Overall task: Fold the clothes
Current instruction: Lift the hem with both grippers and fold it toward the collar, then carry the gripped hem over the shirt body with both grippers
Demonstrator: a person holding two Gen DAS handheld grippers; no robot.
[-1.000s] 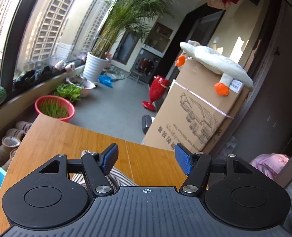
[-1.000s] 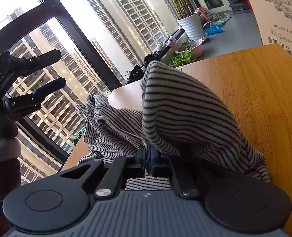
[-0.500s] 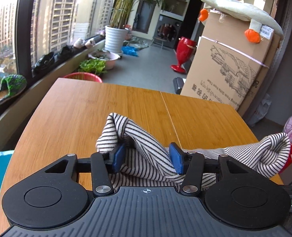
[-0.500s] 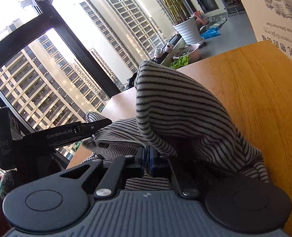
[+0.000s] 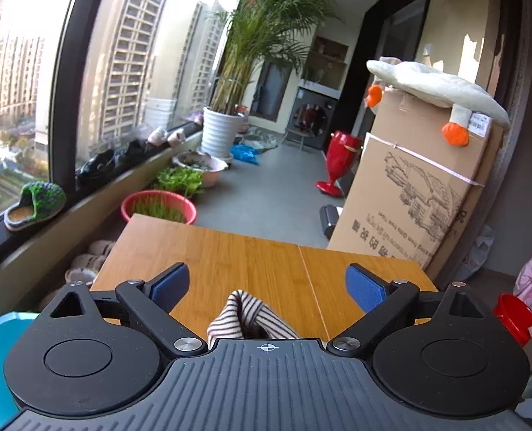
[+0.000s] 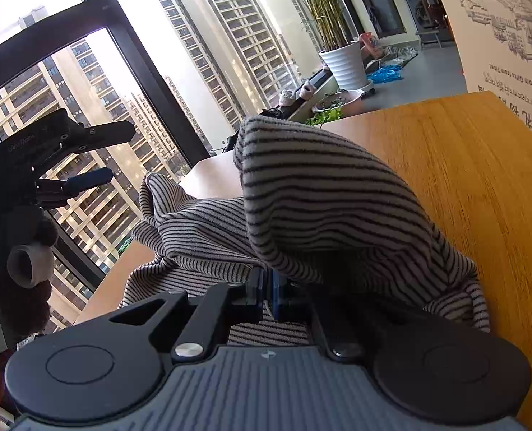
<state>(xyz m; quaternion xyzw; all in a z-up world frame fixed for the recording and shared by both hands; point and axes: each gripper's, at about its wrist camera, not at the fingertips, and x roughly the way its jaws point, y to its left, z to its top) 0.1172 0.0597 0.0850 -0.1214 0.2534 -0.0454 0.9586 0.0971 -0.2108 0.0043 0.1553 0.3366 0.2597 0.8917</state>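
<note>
Stripes pinched right, left claw apart

Lettering on my left claw [image 6: 97,177], seen at the far left of the right wrist view, is too faint to read. That claw hangs in the air off the table's left edge, against the window [image 6: 97,82], and its jaws have just been opening. In its own view they stand wide apart with nothing pressed between the blue pads [image 5: 169,283]; only a small hump of the striped garment [image 6: 319,194] pokes up below, clear of both.

The garment lies bunched on the near part of the wooden table [image 5: 266,262], its long run going from a crumpled peak at the left across to a tall domed fold at the right. The stripes run across the dome.

My right claw [image 6: 266,287] is closed tight on a fold of the cloth, under that dome.

Bare wood stretches beyond the cloth to the far edge and out to the right. Past that edge stands a cardboard box [image 5: 420,194] printed with a line drawing of buildings and upside-down writing I cannot make out.
</note>
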